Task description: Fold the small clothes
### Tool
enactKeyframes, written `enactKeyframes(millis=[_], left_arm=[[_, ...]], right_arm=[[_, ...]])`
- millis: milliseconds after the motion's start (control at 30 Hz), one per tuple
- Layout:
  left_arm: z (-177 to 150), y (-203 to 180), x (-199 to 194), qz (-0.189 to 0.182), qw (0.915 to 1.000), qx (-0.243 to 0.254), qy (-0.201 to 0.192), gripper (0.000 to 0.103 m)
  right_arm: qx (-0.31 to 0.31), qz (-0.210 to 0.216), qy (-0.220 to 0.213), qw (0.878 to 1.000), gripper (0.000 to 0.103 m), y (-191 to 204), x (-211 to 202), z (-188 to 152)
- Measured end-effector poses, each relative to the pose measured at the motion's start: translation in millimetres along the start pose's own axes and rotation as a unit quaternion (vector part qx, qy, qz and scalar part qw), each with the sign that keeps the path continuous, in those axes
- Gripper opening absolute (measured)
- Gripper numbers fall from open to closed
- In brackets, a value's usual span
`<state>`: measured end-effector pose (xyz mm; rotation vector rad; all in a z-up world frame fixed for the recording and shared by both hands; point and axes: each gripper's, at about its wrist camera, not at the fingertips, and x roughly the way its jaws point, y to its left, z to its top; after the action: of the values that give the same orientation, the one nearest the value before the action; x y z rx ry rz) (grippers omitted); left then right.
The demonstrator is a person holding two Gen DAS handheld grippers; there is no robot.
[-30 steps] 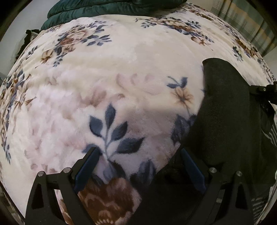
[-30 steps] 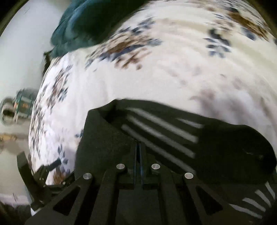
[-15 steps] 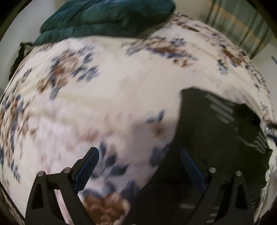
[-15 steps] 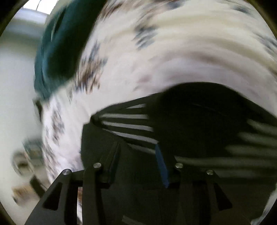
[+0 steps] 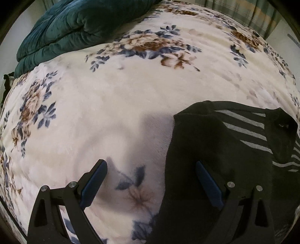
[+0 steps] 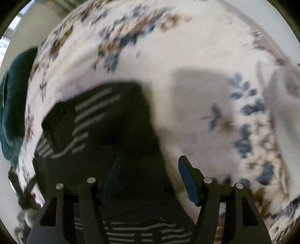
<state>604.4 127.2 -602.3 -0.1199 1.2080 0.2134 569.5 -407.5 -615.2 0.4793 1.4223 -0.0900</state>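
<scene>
A small black garment with grey stripes (image 5: 221, 142) lies folded over on the floral blanket (image 5: 116, 97). In the left wrist view it fills the lower right, and my left gripper (image 5: 150, 167) hangs open above its left edge, one finger over the blanket, the other over the cloth. The right wrist view shows the same garment (image 6: 112, 120) at lower left. My right gripper (image 6: 150, 163) stands above its right edge, jaws opening, pads clear of the cloth.
A dark green quilt (image 5: 75, 24) is piled at the far left of the bed. A pale cloth thing (image 6: 281, 97) lies at the right edge of the right wrist view. Striped curtains (image 5: 247, 13) hang beyond the bed.
My right gripper was shut on the garment, let go and swung quickly sideways while rolling. The garment now lies folded, stripes showing. My left gripper, open throughout, shifted across the bed.
</scene>
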Motion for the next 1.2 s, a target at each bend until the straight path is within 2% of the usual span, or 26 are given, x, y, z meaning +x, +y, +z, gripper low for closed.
enactKeyframes(millis=[33,67,167,200,300,333,400,433,467,500,533,600,667,733,833,933,1033,1133,1200], left_arm=[[0,0,0,0.002,1.0000,0.002,0.000,0.098],[1,0,0,0.002,1.0000,0.003,-0.001,0.097],[2,4,-1,0.000,1.0000,0.000,-0.006,0.097],[2,7,-2,-0.003,0.9999,-0.006,-0.009,0.097],[1,15,-12,-0.007,0.9996,-0.026,-0.012,0.097],[-1,16,-20,-0.010,0.9993,-0.030,-0.018,0.097],[-6,16,-45,-0.019,0.9987,-0.032,-0.035,0.097],[-9,14,-55,-0.018,0.9984,-0.030,-0.043,0.097],[-15,11,-72,-0.015,0.9982,-0.026,-0.053,0.097],[-18,9,-81,-0.015,0.9981,-0.022,-0.055,0.099],[-23,6,-92,-0.014,0.9981,-0.019,-0.056,0.103],[-39,-5,-119,-0.020,0.9979,-0.014,-0.060,0.103],[-55,-17,-140,-0.023,0.9975,-0.011,-0.066,0.103],[-81,-37,-162,-0.026,0.9975,-0.002,-0.066,0.103],[-127,-74,-182,-0.032,0.9987,0.011,-0.037,0.103],[-198,-128,-200,-0.048,0.9983,0.028,0.018,0.103],[-269,-184,-207,-0.076,0.9925,0.047,0.083,0.103],[-351,-249,-197,-0.111,0.9771,0.070,0.168,0.103],[-392,-283,-186,-0.118,0.9686,0.089,0.200,0.103]], right_arm=[[-0.005,-0.008,0.000,1.000,0.023,2,6,-3],[-0.012,-0.029,-0.011,0.999,0.008,5,7,-5],[-0.021,-0.053,-0.068,0.996,0.007,12,-9,-12],[-0.021,-0.057,-0.070,0.996,0.007,11,-8,-14],[-0.018,-0.062,-0.033,0.997,0.008,9,5,-13],[-0.015,-0.060,-0.030,0.998,0.016,9,3,-12],[-0.007,-0.050,-0.031,0.998,0.040,9,-11,-14],[-0.005,-0.043,-0.035,0.998,0.064,8,-20,-17],[-0.006,-0.038,-0.038,0.999,0.081,8,-31,-21],[-0.009,-0.032,-0.040,0.999,0.086,8,-43,-27],[-0.014,-0.026,-0.042,0.999,0.088,7,-54,-33],[-0.026,-0.022,-0.039,0.999,0.091,3,-73,-47],[-0.036,-0.012,-0.033,0.999,0.101,-8,-89,-63],[-0.051,-0.007,-0.024,0.998,0.102,-21,-103,-81],[-0.082,0.001,-0.005,0.997,0.102,-41,-119,-105],[-0.120,0.009,0.026,0.992,0.102,-61,-132,-124],[-0.155,0.011,0.052,0.987,0.102,-84,-146,-136],[-0.173,0.018,0.071,0.982,0.102,-110,-155,-133],[-0.184,0.017,0.076,0.980,0.102,-124,-158,-128]])
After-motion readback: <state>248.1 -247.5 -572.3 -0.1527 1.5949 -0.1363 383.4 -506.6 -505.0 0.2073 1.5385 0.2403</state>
